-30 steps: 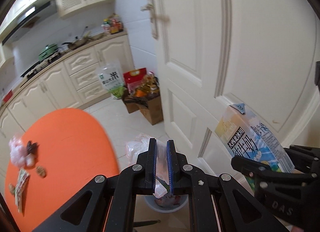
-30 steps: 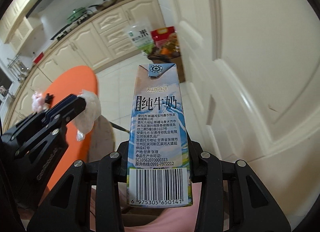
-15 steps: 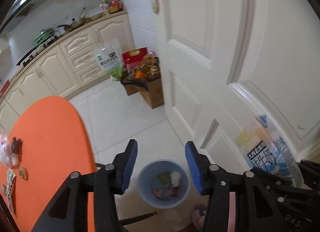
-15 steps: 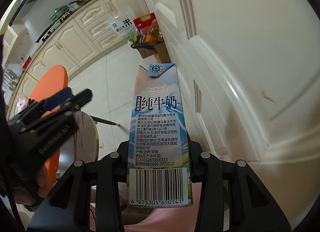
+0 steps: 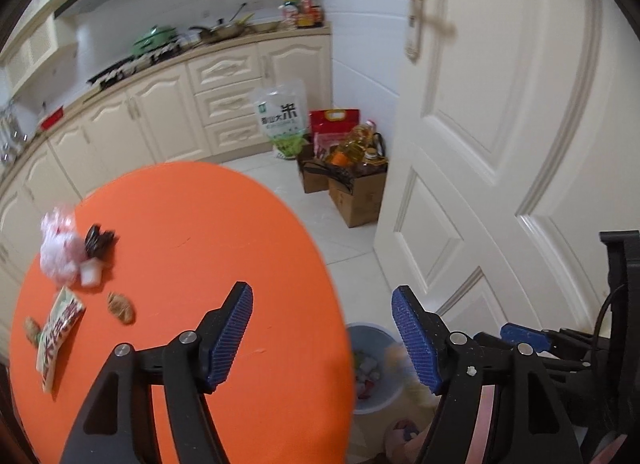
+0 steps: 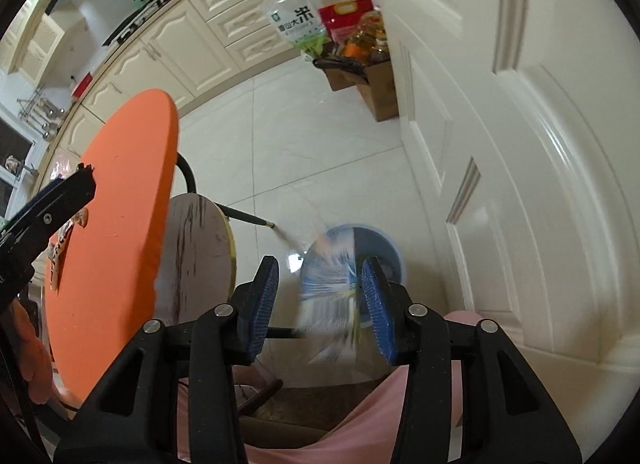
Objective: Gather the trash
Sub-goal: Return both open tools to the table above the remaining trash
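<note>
My left gripper hangs over the near edge of the round orange table; its jaws are opening and nothing is between them. Trash lies on the table's left side: a crumpled pink-white bag, a dark wrapper, a small white cup, a snack packet and a biscuit. My right gripper points down at the pale blue bin on the floor. Its jaws are opening, and the blue-and-white milk carton, blurred, drops between the pads without being pressed. The bin holds scraps.
A white panelled door stands close on the right. Cardboard boxes with oil bottles and rice bags sit by the cream cabinets. A round wooden stool stands between table and bin. Pink clothing of the person fills the bottom.
The left gripper let its crumpled bag go, opened wide and swung left over the table. The right gripper sank toward the bin and released the milk carton, which is now falling.
</note>
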The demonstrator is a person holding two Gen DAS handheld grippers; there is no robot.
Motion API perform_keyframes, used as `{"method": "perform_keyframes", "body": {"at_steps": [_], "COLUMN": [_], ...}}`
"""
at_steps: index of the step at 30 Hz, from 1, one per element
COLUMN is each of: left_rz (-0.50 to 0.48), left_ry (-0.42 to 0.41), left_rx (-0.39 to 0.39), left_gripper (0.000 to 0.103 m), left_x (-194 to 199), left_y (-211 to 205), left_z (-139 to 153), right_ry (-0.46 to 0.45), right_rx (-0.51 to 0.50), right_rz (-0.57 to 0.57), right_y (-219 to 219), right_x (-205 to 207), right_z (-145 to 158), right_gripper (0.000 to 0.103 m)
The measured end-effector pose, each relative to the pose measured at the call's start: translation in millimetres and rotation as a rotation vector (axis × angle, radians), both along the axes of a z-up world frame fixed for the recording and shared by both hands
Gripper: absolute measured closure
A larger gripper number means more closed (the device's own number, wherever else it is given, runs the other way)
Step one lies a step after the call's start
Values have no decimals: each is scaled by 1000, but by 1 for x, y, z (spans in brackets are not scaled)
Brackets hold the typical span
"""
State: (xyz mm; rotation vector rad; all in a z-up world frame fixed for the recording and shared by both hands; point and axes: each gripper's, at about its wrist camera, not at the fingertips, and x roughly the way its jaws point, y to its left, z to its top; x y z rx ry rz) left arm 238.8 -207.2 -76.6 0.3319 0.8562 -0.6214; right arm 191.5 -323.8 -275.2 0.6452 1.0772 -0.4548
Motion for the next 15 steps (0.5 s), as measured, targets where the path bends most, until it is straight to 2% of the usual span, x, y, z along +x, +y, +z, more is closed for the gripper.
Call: {"method": "perform_keyframes", "body": {"at_steps": [6,9,13,15], "left_rz": [63,83,111,135], "left_ry": [25,34,22,10], "left_rx": [2,-12,-24,-28], "left_gripper": [35,35,35,34], "left_x": [0,-5,-18,-26], "left_y": [39,64,98,118], "left_z": [6,14,24,28], "right_ry": [-10,-27,-61,-75], "right_rx": [-52,-89,-102,-102], "right_rz": [11,37,84,101], "right_y": [20,39,66,78], "right_x": [6,9,17,20], "right_z": [21,35,51,55], "right_gripper": [58,51,49,41]}}
